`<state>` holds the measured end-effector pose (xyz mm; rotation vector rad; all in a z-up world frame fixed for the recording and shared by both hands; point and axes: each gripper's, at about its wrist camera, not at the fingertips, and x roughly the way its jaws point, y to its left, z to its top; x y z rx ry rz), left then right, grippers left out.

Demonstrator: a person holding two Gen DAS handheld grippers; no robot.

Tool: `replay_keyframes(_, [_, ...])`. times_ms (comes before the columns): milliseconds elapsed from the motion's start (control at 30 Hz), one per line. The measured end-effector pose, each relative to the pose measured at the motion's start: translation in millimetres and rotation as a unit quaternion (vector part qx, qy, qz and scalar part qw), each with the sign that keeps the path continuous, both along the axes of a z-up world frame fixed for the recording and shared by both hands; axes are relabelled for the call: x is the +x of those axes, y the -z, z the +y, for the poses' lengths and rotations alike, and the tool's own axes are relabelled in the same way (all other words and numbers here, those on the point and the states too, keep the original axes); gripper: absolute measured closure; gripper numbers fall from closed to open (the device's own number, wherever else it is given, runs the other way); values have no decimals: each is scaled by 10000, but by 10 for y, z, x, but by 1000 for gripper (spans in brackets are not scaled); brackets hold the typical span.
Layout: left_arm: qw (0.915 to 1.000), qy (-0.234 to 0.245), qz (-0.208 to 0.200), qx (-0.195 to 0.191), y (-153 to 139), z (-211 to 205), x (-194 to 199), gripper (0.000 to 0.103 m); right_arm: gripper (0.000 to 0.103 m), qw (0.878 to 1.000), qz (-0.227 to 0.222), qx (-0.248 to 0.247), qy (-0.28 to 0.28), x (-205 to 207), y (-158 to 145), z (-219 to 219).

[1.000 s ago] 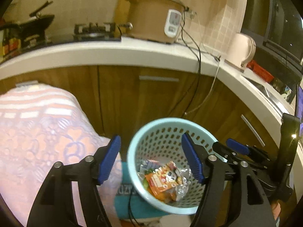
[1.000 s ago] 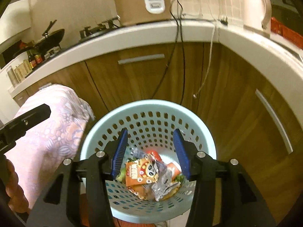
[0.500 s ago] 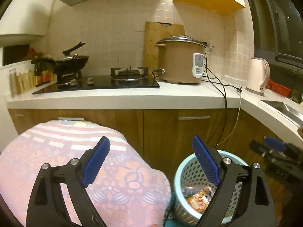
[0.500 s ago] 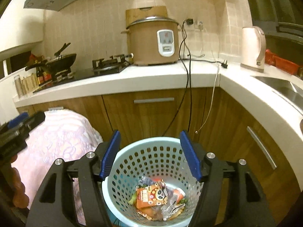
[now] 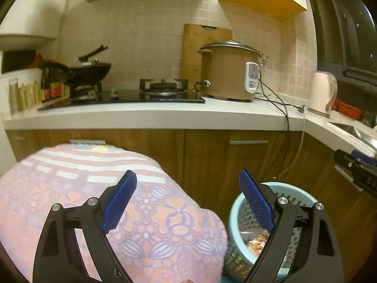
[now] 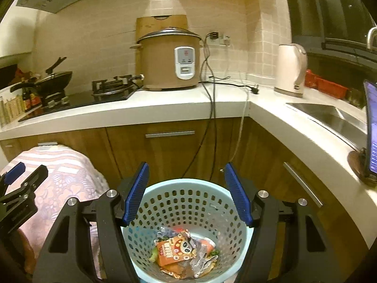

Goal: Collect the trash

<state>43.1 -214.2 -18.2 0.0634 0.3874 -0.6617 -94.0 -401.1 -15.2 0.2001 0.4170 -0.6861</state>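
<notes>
A light blue perforated basket (image 6: 188, 184) stands on the floor against the wooden cabinets. Crumpled snack wrappers (image 6: 179, 251) lie in its bottom, an orange one with a panda on top. My right gripper (image 6: 186, 166) hangs open above the basket, its blue pads (image 6: 137, 191) to either side of the rim and nothing between them. My left gripper (image 5: 187, 176) is open and empty over a pink floral cloth (image 5: 94, 188). The basket (image 5: 232, 212) is low and to its right, partly behind the right finger. Each gripper shows at the edge of the other's view: right gripper (image 5: 351, 156), left gripper (image 6: 24, 173).
A white L-shaped counter (image 6: 165, 108) runs above the cabinets with a brown rice cooker (image 6: 169, 59), gas stove (image 6: 110, 85), wok (image 6: 54, 77), white kettle (image 6: 291, 68) and sink (image 6: 329, 115). Black cords (image 6: 212, 129) hang down the cabinet fronts behind the basket. A lit screen (image 6: 372, 127) stands far right.
Both views have tilted up from the basket toward the counter. Both pairs of jaws stand wider. The left gripper has shifted left from over the basket to over the floral cloth.
</notes>
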Motion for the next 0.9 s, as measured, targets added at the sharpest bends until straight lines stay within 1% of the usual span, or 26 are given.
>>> replay_keyframes(100, [9998,203,73,-19,-16,-48,-30,16,40,9999,74,22,118,15,46,-3])
replay_keyframes(233, [9992,386,119,-42,-21,-100,-43,16,40,9998,127,110,144,34,107,-39])
replay_keyframes(300, [9992,376,149,-14,-1,-119,-36,16,40,9997,111,118,166,31,116,-49])
replay_keyframes(433, [9986,429,302,-98,-14,-158,-4,16,40,9996,78,146,218,11,127,-68])
replay_keyframes(533, [9984,486,291,-86,-25,-194,-13,16,40,9996,84,108,264,-21,125,-98])
replay_keyframes(700, [9989,370,301,26,69,-224,60,16,40,9995,62,77,305,-57,135,-133])
replay_keyframes(900, [9980,342,530,8,175,-193,175,16,40,9993,129,-104,342,-17,172,-85])
